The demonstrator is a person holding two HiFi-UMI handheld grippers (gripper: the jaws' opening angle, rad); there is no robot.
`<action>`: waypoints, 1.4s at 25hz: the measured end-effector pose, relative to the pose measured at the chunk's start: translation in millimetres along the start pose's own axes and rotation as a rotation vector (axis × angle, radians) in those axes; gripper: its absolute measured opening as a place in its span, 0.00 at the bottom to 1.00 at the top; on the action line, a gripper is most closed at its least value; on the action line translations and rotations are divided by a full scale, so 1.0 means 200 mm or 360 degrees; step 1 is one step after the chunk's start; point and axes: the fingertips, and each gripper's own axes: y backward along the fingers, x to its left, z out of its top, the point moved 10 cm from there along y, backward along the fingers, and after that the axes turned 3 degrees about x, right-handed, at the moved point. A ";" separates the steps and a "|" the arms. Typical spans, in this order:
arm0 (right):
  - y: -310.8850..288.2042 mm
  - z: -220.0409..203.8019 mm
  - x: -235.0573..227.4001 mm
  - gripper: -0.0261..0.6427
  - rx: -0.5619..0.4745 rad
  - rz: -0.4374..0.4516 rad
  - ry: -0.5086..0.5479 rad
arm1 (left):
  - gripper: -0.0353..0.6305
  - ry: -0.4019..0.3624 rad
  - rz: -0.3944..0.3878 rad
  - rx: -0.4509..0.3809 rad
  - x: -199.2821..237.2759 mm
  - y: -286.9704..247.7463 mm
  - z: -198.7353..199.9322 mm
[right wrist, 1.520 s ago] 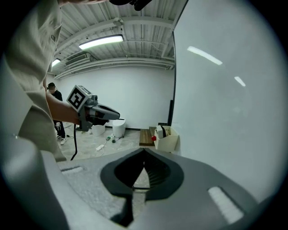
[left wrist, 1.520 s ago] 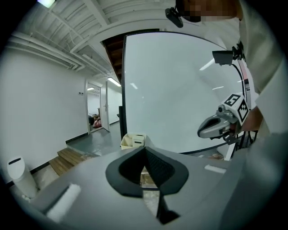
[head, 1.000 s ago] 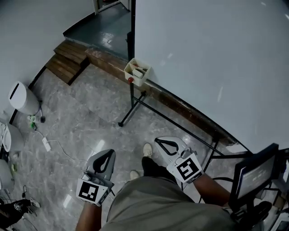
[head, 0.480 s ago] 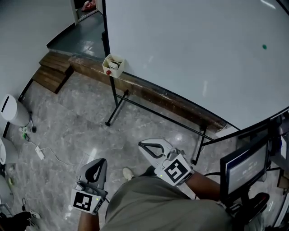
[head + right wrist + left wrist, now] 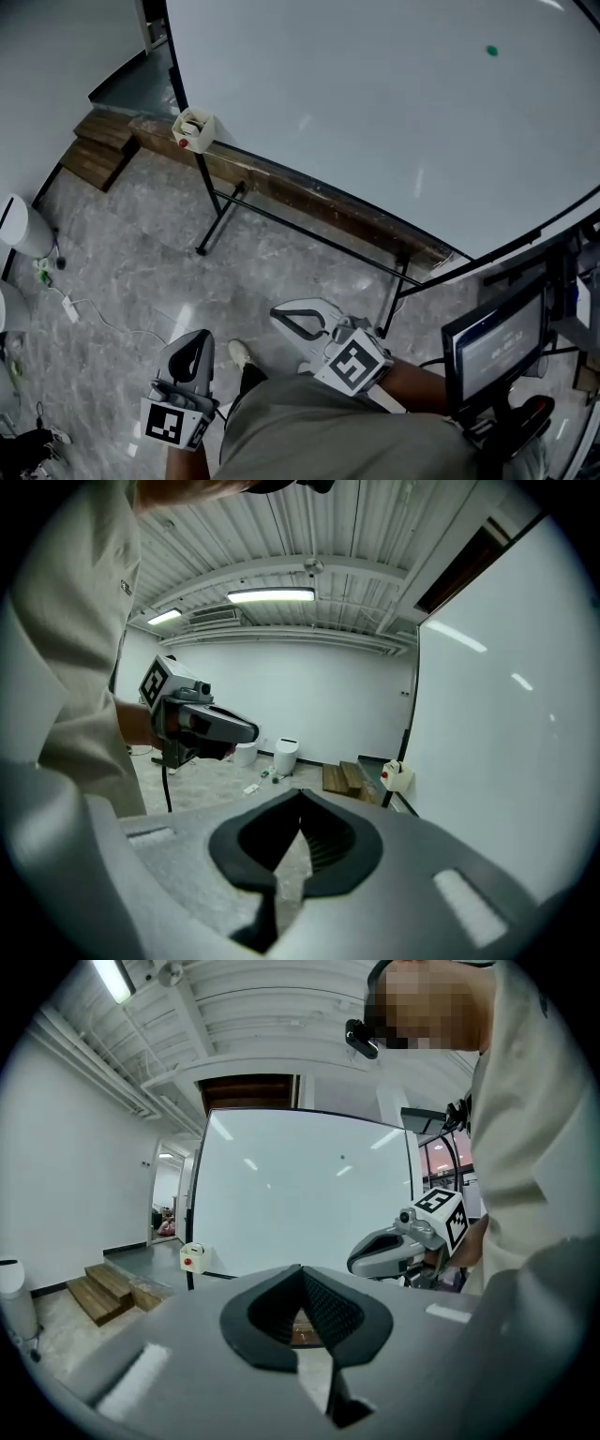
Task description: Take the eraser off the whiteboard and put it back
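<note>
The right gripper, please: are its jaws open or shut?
Shut: the right gripper shows its jaw tips meeting, with nothing held between them.

The whiteboard (image 5: 394,103) fills the upper right of the head view. Its face is bare except for one small green dot (image 5: 491,51) near the top. Below it the black stand bars (image 5: 309,230) cross the middle of the frame, above the floor (image 5: 122,253). A small box (image 5: 192,128) hangs at the board's lower left corner. At lower right a monitor (image 5: 492,342) stands near the right gripper (image 5: 281,319). The floor at left is open, with only a power strip (image 5: 67,308) and a white bin (image 5: 19,225) at the edge.
</note>
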 end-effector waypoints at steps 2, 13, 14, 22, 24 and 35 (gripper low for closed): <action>0.11 -0.05 0.01 0.04 0.0008 0.0030 0.0013 | 0.06 0.0026 0.0011 0.0006 -0.15 -0.01 -0.01; 0.50 -0.22 0.00 0.04 -0.0048 0.0061 0.0044 | 0.06 0.0043 0.0020 0.0058 -0.63 -0.06 -0.04; 0.53 -0.22 -0.01 0.04 -0.0054 0.0054 0.0045 | 0.06 0.0035 0.0016 0.0053 -0.66 -0.07 -0.03; 0.66 -0.27 0.01 0.04 -0.0076 0.0024 0.0037 | 0.06 -0.0010 -0.0038 0.0076 -0.76 -0.12 0.00; 0.66 -0.27 0.01 0.04 -0.0074 0.0035 0.0046 | 0.06 -0.0011 -0.0023 0.0065 -0.77 -0.12 0.00; 0.65 -0.26 0.04 0.04 -0.0072 0.0082 0.0085 | 0.06 0.0016 0.0015 0.0099 -0.79 -0.06 -0.03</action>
